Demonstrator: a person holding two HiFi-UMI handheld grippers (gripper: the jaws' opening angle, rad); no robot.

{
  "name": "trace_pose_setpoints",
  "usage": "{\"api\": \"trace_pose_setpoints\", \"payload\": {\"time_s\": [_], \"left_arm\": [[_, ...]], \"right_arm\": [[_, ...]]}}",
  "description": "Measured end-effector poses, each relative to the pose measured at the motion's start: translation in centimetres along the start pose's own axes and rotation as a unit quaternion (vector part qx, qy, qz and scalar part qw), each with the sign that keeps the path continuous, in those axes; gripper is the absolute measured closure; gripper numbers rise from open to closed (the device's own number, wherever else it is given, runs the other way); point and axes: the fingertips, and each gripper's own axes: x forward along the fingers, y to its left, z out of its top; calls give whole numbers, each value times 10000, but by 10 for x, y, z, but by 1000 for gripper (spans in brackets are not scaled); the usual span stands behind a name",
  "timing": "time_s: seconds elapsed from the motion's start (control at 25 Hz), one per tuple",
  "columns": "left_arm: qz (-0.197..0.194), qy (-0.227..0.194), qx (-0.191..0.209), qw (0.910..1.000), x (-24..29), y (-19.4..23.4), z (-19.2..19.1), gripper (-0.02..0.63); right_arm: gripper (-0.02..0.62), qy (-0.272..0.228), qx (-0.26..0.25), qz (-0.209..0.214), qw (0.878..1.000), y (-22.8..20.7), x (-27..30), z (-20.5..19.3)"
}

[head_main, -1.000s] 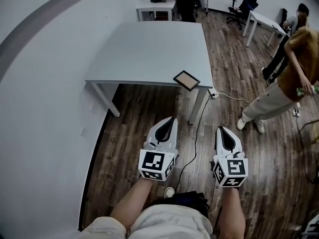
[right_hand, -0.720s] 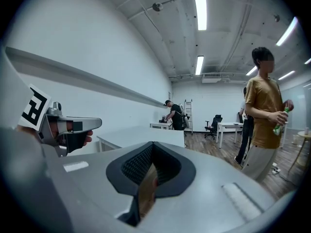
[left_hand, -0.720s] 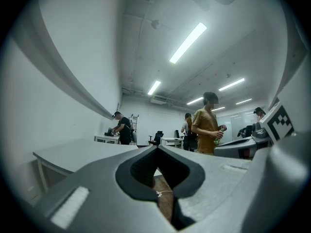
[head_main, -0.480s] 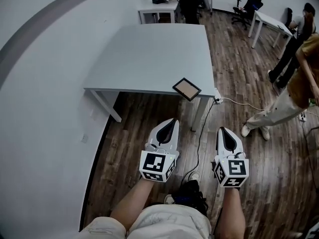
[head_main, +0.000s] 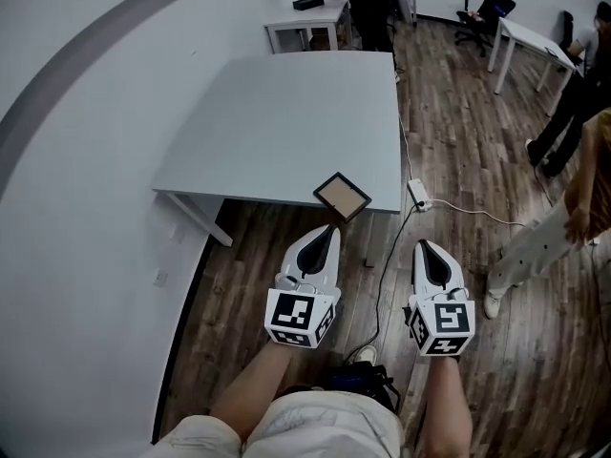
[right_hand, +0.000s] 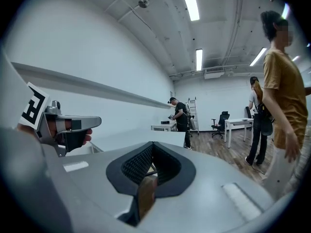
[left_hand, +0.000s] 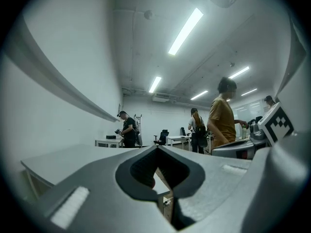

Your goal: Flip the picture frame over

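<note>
Left gripper [head_main: 330, 228] and right gripper [head_main: 423, 246], both pressed together and empty, aim at the picture frame [head_main: 342, 196], apparently overhanging the worktop [head_main: 286, 113] edge within reach.

The left gripper [head_main: 329, 231] and right gripper [head_main: 424, 247] have pale grey shells that taper to a point, each with a black teardrop inset. Each ends in a cube [head_main: 301, 318] printed with black-and-white square markers. The forearms have no sleeves, and the trousers [head_main: 315, 429] are light beige.
</note>
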Motion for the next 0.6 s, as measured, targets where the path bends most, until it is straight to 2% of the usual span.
{"api": "trace_pose_setpoints", "payload": {"time_s": [0.32,0.6], "left_arm": [[270,37,-24,9996,47,1,-6,606],[342,229,46,9991,63,14,-37,604]], "right_arm": [[572,130,47,105,9998,-45,31,-12],[572,357,46,293,9989,-40,62,-37]]}}
